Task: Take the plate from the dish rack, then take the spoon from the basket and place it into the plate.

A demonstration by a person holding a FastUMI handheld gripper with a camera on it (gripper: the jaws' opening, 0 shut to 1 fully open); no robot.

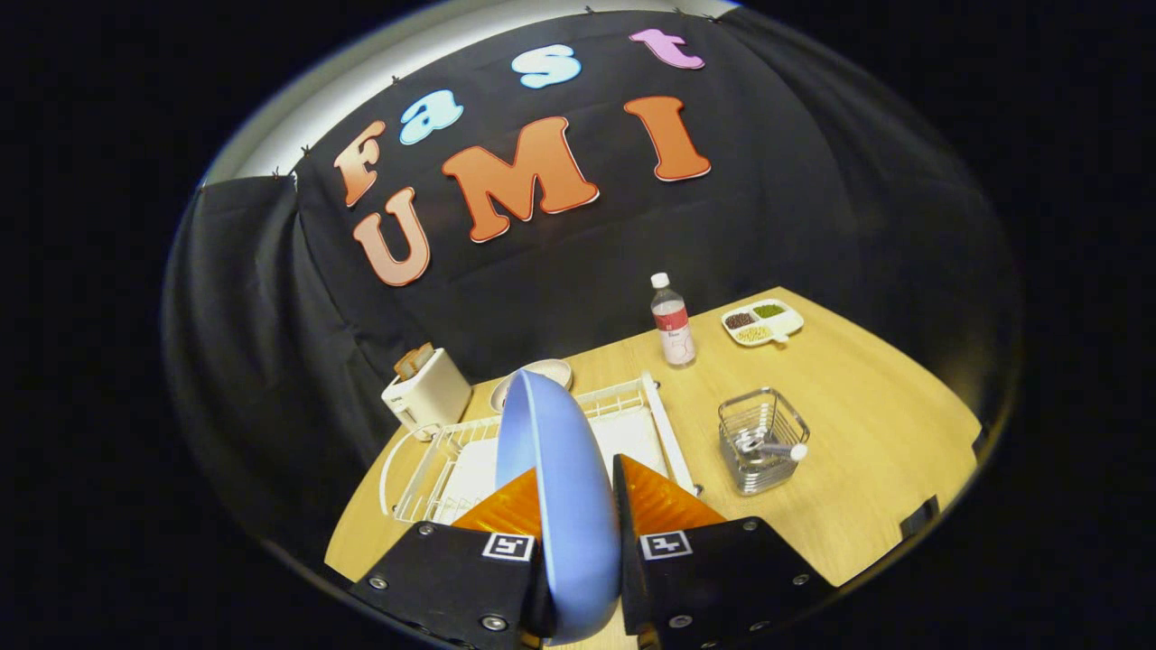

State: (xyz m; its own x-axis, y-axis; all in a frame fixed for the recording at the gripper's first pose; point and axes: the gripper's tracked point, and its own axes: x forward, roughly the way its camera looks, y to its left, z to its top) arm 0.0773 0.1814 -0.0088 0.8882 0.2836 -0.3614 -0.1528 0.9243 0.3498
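1. My tongs [578,506] pinch the round blue plate [555,487] on edge, both orange fingers [664,501] pressing its faces.
2. The white wire dish rack [632,402] lies just beyond the fingers, under the plate.
3. Ahead to the right on the wooden worktop [867,433], the square metal wire basket [760,438] holds the white-handled spoon [775,449].

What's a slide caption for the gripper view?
Gripper shut on round blue plate, held edge-on above white wire dish rack; spoon waits in metal wire basket.
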